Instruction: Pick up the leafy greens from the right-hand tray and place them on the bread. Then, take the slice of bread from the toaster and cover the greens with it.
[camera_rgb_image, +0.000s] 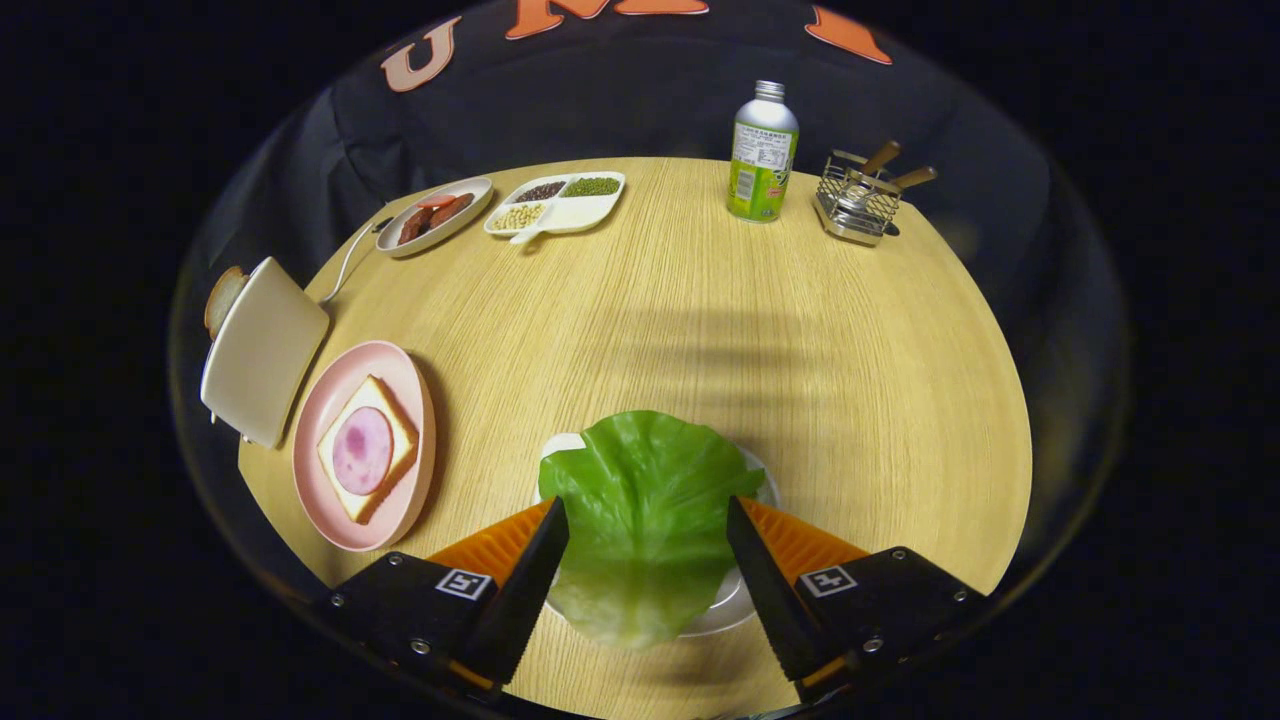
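Note:
A green lettuce leaf (645, 510) lies on a small white tray (738, 600) on the round wooden table. My gripper (648, 515) is open, with one finger on each side of the leaf; I cannot tell if the tips touch it. To the left, a pink plate (318, 470) holds a slice of bread (392, 412) topped with a round of ham (362, 450). Beyond the plate stands a cream toaster (262, 348), with a slice of bread (224, 298) sticking out of its far side.
At the back of the table are an oval plate of sausages (434, 216), a divided dish of beans (556, 203), a green bottle (762, 152) and a wire caddy (858, 198) with wooden-handled utensils. The toaster's cord (345, 262) runs toward the sausage plate.

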